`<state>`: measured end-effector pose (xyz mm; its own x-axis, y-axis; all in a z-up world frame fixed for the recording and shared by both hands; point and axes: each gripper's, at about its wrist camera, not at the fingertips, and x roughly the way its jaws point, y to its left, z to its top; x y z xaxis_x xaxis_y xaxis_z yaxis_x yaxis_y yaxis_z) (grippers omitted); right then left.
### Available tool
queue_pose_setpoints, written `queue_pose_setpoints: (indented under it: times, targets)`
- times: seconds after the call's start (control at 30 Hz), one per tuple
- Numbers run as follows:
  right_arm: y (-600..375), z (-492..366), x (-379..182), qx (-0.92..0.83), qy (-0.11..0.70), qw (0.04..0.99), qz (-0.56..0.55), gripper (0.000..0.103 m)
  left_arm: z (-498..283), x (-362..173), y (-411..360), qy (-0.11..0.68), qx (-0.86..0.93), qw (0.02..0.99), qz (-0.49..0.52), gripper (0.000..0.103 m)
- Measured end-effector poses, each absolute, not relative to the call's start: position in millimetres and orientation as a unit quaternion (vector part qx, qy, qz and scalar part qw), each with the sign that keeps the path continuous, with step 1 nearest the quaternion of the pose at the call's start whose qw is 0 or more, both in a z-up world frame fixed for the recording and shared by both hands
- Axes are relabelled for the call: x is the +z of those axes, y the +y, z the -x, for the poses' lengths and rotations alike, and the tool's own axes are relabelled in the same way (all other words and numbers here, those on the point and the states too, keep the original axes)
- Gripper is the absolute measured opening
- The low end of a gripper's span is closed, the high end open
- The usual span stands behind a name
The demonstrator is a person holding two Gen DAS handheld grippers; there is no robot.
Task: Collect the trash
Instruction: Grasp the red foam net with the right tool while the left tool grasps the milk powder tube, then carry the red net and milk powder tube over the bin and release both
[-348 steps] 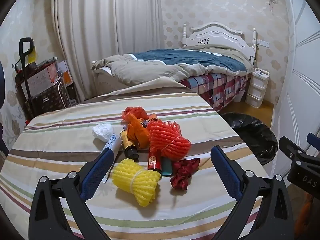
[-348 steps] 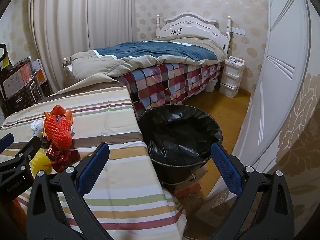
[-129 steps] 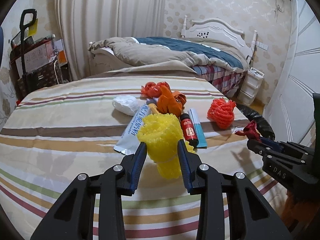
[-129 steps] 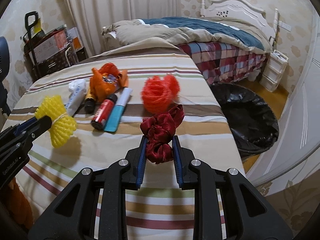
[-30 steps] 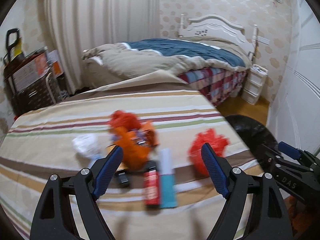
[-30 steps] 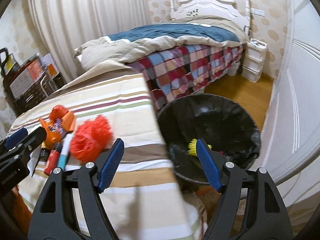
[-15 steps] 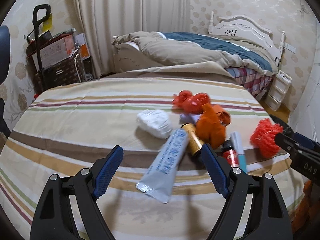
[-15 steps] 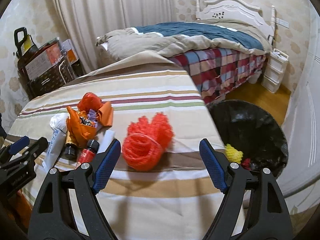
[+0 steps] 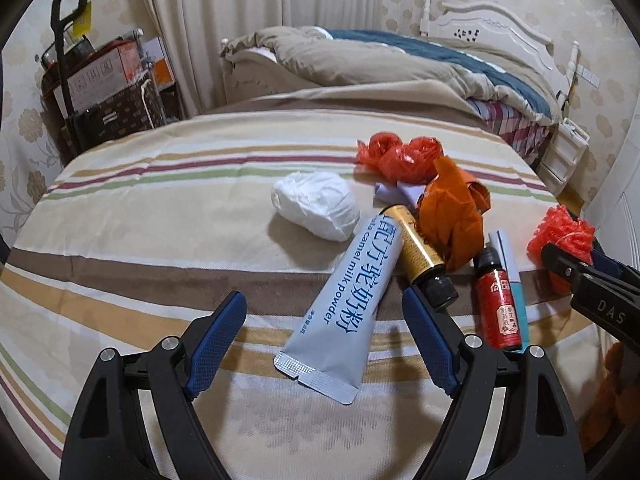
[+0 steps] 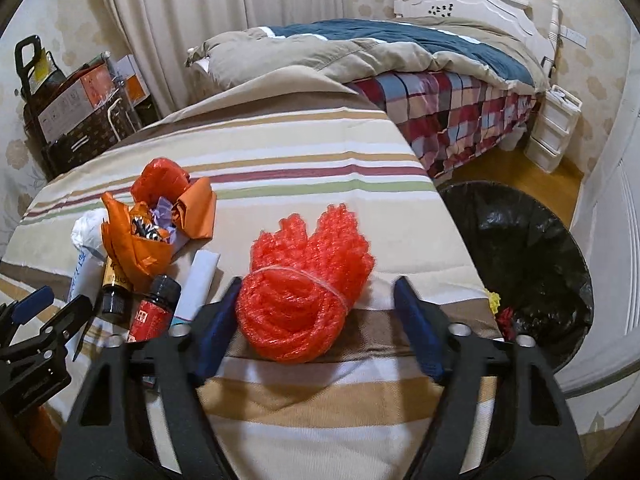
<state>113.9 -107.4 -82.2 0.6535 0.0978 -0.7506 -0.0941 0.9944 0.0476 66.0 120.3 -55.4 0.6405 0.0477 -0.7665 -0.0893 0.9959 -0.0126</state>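
My left gripper [image 9: 324, 322] is closing around the camel milk powder tube [image 9: 347, 300] on the striped tablecloth [image 9: 160, 220], pads not yet touching. My right gripper [image 10: 318, 308] is closing around the red foam net [image 10: 304, 284], one pad beside it, near the black-lined trash bin [image 10: 532, 248].

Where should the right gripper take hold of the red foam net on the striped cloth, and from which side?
Grip the red foam net across its tightly coiled near half, just below the white band, coming down from above and the near side. That coil is compact; the far end fans out loose. The right gripper already straddles it, jaws closing but not yet pressing.
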Motion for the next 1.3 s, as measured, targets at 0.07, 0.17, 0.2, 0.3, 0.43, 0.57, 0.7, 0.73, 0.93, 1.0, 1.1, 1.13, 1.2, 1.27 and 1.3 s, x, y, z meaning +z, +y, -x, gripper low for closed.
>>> queue_pose_setpoints:
  times: [0.07, 0.17, 0.2, 0.3, 0.43, 0.57, 0.7, 0.73, 0.93, 1.0, 1.1, 1.13, 1.2, 1.27, 1.3]
  targets:
    - [-105.1, -114.0, -84.3, 0.056, 0.417, 0.907, 0.0, 0.054, -66.7, -58.0, 119.9, 0.43, 0.031, 0.902, 0.022, 0.066]
    - [-105.3, -112.1, -83.7, 0.058, 0.415, 0.908, 0.002, 0.052, -66.8, -60.9, 118.8, 0.437, 0.026, 0.899, 0.019, 0.054]
    - [-104.9, -111.3, -83.7, 0.06, 0.415, 0.908, 0.002, 0.051, -66.2, -60.5, 118.7, 0.436, 0.022, 0.9, 0.02, 0.048]
    - [-104.4, -107.2, -83.8, 0.065, 0.413, 0.908, 0.001, 0.05, -64.2, -60.2, 115.3, 0.432, 0.016, 0.902, 0.01, 0.04]
    - [-105.5, -101.8, -81.8, 0.07, 0.409, 0.91, -0.001, 0.049, -59.9, -58.4, 114.1, 0.425, 0.009, 0.905, 0.01, 0.035]
    - [-109.5, -95.3, -79.4, 0.071, 0.404, 0.912, -0.005, 0.049, -53.9, -53.3, 116.4, 0.413, 0.007, 0.91, 0.023, 0.033]
    - [-117.1, -88.2, -76.5, 0.067, 0.398, 0.915, -0.011, 0.049, -44.0, -48.5, 114.2, 0.401, -0.004, 0.916, 0.033, 0.033]
    - [-119.5, -86.0, -75.4, 0.065, 0.397, 0.916, -0.012, 0.049, -41.5, -47.2, 113.6, 0.397, -0.006, 0.917, 0.034, 0.033]
    - [-133.5, -75.5, -69.4, 0.053, 0.387, 0.92, -0.017, 0.049, -35.4, -35.4, 113.5, 0.381, -0.017, 0.923, 0.05, 0.033]
    - [-138.7, -73.1, -67.8, 0.05, 0.385, 0.921, -0.021, 0.049, -33.9, -30.8, 112.3, 0.374, -0.02, 0.926, 0.054, 0.033]
    - [-143.9, -70.8, -66.5, 0.045, 0.383, 0.922, -0.023, 0.049, -33.5, -26.4, 109.6, 0.369, -0.026, 0.927, 0.06, 0.033]
    - [-146.0, -69.9, -65.6, 0.043, 0.381, 0.923, -0.024, 0.049, -32.9, -24.7, 108.5, 0.368, -0.026, 0.928, 0.061, 0.033]
    - [-149.9, -68.3, -63.2, 0.04, 0.379, 0.924, -0.026, 0.049, -32.9, -20.0, 104.2, 0.362, -0.031, 0.929, 0.062, 0.033]
    - [-155.7, -66.6, -59.4, 0.034, 0.373, 0.927, -0.027, 0.049, -32.8, -15.2, 98.2, 0.356, -0.038, 0.932, 0.062, 0.033]
    - [-157.6, -66.6, -58.1, 0.032, 0.372, 0.927, -0.027, 0.049, -33.0, -12.4, 93.6, 0.352, -0.043, 0.933, 0.061, 0.033]
